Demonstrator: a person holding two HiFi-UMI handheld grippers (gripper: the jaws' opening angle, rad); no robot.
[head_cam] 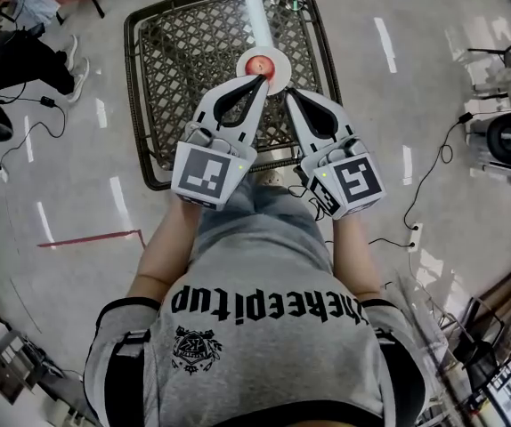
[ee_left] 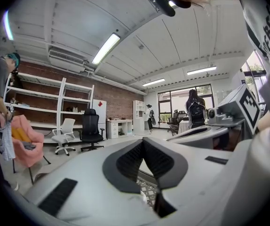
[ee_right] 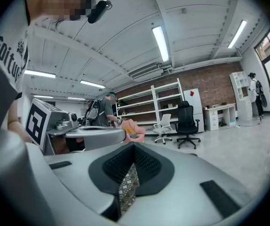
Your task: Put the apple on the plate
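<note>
Square desk (head_cam: 184,69): open lattice weave, brown, set in a dark rounded frame, standing on a pale glossy floor (head_cam: 77,167).

Plate (head_cam: 244,59): small, round, pale, flat, at the desk's middle, towards the far side. Apple (head_cam: 263,62): round, red fading to a lighter patch, sitting on the plate at its centre.

Left hand-held gripper (head_cam: 261,79): smooth white shell and a cube face with black square markers. Its jaws are pressed together at the tips with nothing between them, leaving a teardrop gap behind. From above the tips overlap the plate's near rim (whether they touch it I cannot tell).

Right hand-held gripper (head_cam: 289,93): same build, jaws also pressed together and holding nothing, tips just right of and nearer than the plate.

Only the head view shows apple and plate. The left gripper view adds the dark ribbed pads (ee_left: 128,161) meeting in a point, and the room behind them: brick wall (ee_left: 116,100), white shelves (ee_left: 41,95), black office chair (ee_left: 91,131). The right gripper view shows a strip of the lattice through the slit under its closed tips.
</note>
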